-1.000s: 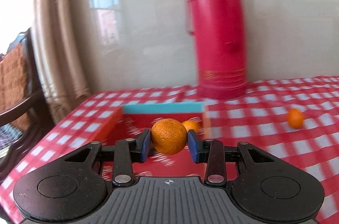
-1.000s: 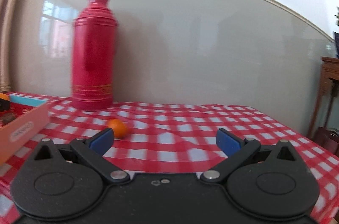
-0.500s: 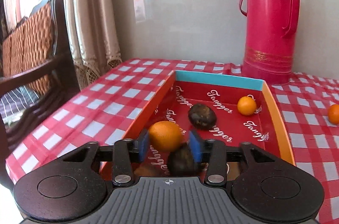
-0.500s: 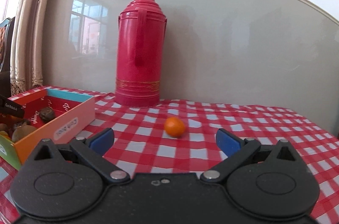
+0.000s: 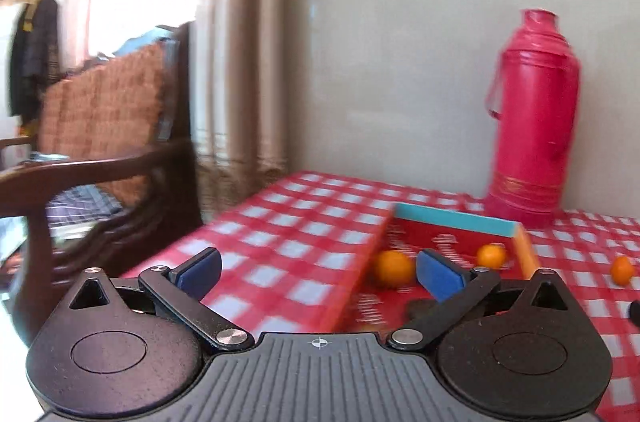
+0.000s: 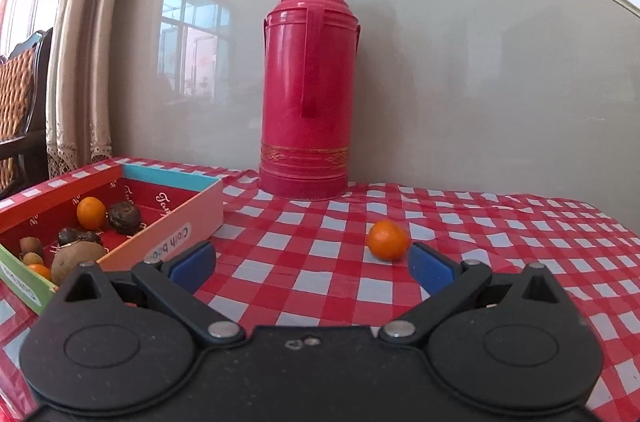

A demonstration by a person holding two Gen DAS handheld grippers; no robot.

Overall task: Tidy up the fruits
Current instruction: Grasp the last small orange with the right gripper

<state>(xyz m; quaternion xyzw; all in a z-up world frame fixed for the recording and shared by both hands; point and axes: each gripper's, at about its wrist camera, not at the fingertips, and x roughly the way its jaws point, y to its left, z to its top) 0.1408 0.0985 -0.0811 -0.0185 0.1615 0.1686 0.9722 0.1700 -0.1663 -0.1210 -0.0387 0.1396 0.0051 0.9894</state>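
My left gripper (image 5: 319, 274) is opening wide, its pads pressing on nothing. It sits at the near left edge of the red fruit box (image 5: 456, 222). An orange (image 5: 390, 268) lies in the box just beyond my right pad, with a second orange (image 5: 491, 256) and a dark fruit (image 5: 420, 308) near it. My right gripper (image 6: 311, 266) is open and empty over the checked cloth. A loose orange (image 6: 387, 239) rests on the cloth just beyond its right pad. The fruit box (image 6: 172, 222) stands to that gripper's left, holding an orange (image 6: 91, 212) and several brown fruits (image 6: 124, 216).
A tall red thermos (image 6: 308, 90) stands against the wall behind the loose orange, right of the box. A wooden chair (image 5: 104, 126) and a curtain (image 5: 244, 62) are off the table's left end. The loose orange (image 5: 622, 270) also shows right of the box.
My left gripper opened and let its orange go into the box, then swung left. My right gripper turned left, bringing the loose orange and the box closer in its view.
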